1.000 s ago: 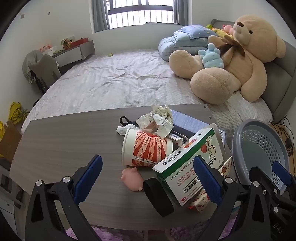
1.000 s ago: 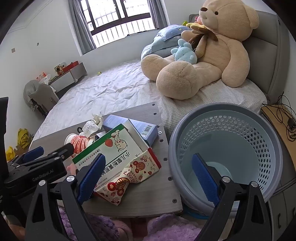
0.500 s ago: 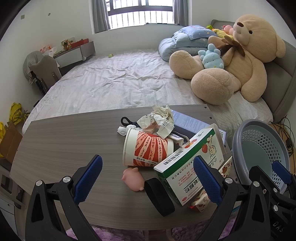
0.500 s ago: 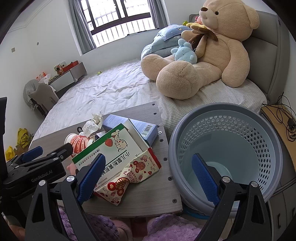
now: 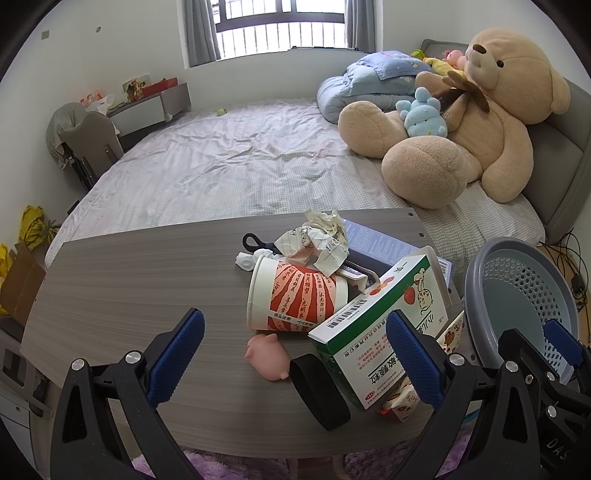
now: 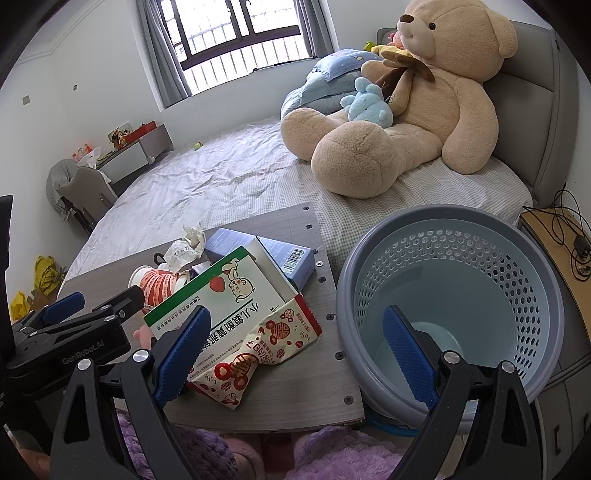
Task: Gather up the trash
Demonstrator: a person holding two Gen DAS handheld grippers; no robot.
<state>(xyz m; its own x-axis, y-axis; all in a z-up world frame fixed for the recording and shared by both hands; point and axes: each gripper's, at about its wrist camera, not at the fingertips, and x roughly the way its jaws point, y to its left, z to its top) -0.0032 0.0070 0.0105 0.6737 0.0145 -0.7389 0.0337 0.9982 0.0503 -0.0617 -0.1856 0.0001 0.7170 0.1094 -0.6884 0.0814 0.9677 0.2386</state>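
Paper: one cup [image 5: 295,297], one wad [image 5: 317,240], two boxes.

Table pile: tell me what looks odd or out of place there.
The paper cup lies tipped on its side, crumpled paper on top. The green-and-white box leans askew across it and over a red snack wrapper. A small pink pig toy beside the cup hardly looks like trash.

A large tan teddy bear [image 5: 476,122] sits on a bed [image 5: 229,166] at two o'clock, a small blue plush toy [image 5: 424,118] resting against it. Folded blue bedding [image 5: 362,88] lies behind at one o'clock. A barred window [image 5: 280,26] fills twelve o'clock; a grey chair [image 5: 88,144] stands at ten o'clock.
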